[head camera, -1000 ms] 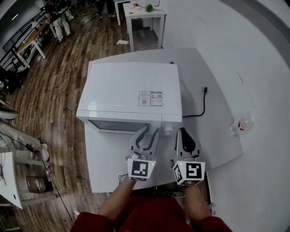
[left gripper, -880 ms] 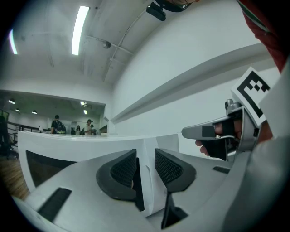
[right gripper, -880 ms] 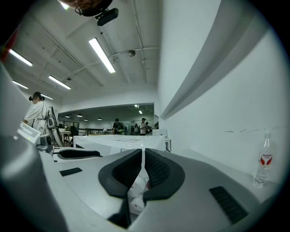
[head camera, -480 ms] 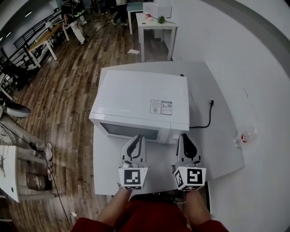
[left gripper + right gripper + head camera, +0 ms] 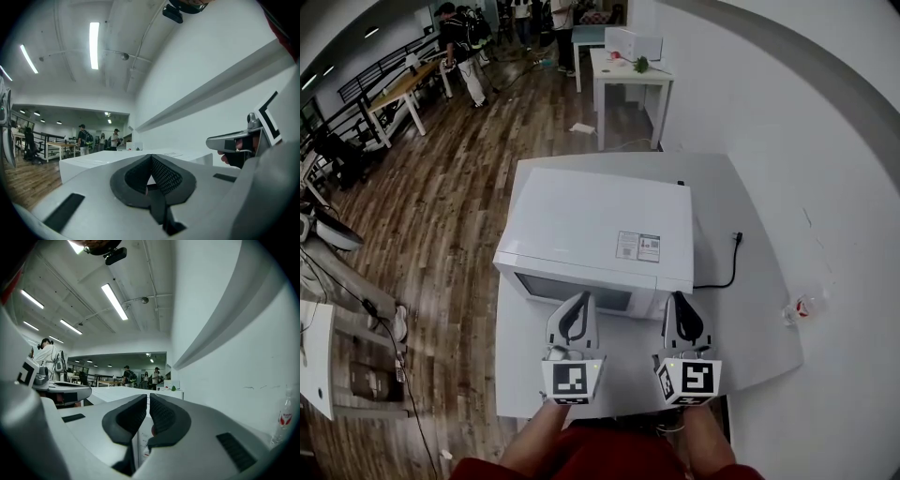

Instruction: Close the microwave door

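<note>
1. The microwave [image 5: 600, 230] is set on the white counter [image 5: 750, 309], and its door [image 5: 572, 292] is seen shut flush across the front.
2. The left tool [image 5: 578, 305] is held level just before the door. Its jaws have just been closing and are brought fully together, with nothing gripped.
3. The right tool [image 5: 680, 305] is held beside it, before the microwave's right front corner. Its jaws are drawn together too, and nothing is held.
4. A black cable [image 5: 727, 270] is laid on the counter beside the microwave.

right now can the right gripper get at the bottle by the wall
Probably yes: the right gripper has only bare table between it and the bottle; the black cable lies further back.
</note>
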